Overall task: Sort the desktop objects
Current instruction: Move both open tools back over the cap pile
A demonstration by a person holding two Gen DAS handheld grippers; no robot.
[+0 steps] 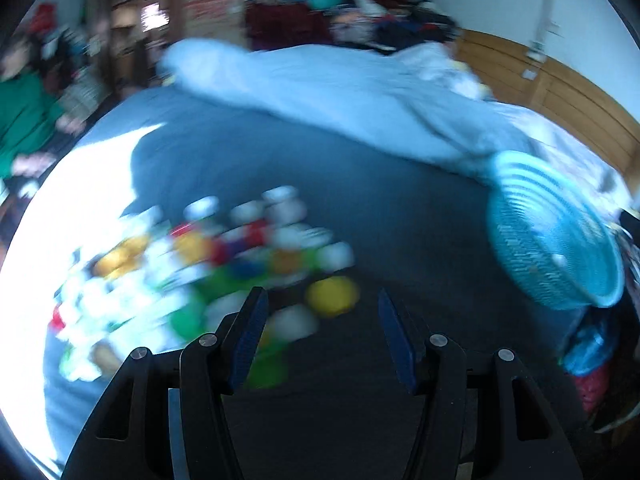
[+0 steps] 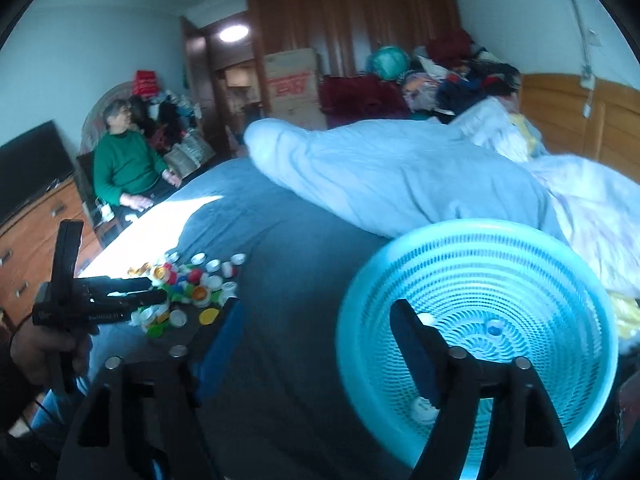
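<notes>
A heap of bottle caps is seen on the blue bed sheet, well apart from the turquoise basket — a few white caps lie inside it. The left tool is held apart and empty near the heap; the right tool is spread wide, empty, one finger over the basket.

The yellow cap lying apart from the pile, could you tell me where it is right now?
In the left wrist view the yellow cap lies on the dark bedcover, just right of the cap pile and well left of the blue basket.
</notes>
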